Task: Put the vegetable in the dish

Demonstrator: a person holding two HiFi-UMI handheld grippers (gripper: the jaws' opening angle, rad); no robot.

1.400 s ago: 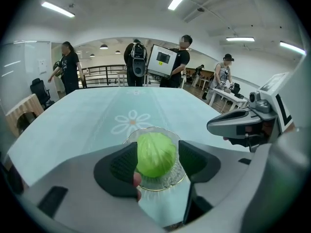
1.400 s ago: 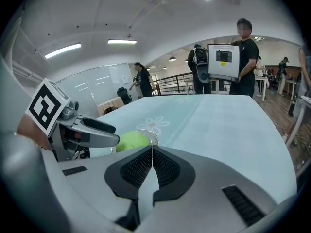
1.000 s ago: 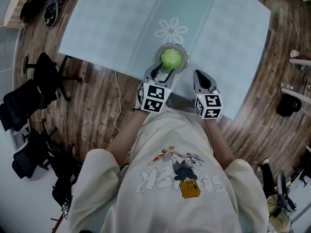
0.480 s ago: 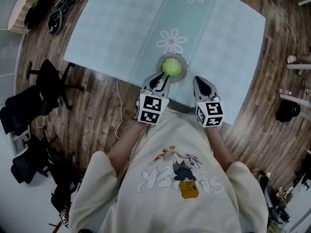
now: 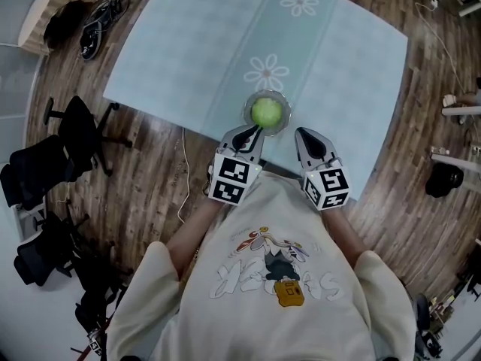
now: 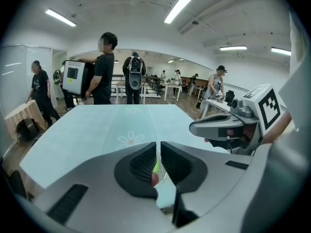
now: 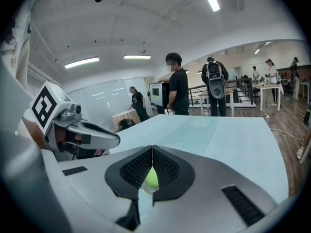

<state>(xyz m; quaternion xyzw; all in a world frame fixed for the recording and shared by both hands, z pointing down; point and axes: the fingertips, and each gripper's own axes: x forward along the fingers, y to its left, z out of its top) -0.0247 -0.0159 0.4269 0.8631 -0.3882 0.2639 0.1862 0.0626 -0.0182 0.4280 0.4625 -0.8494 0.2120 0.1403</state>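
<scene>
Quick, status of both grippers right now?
Left gripper: jaws have just closed, shut, holding nothing.
Right gripper: jaws shut, holding nothing.
The vegetable sits in the dish.

Large open-plan office or lab hall. Far ahead of the left gripper, past the table: strip lights on a white ceiling, rows of desks, people standing about, one carrying a box. Off to its left, black chairs on wood floor.
</scene>
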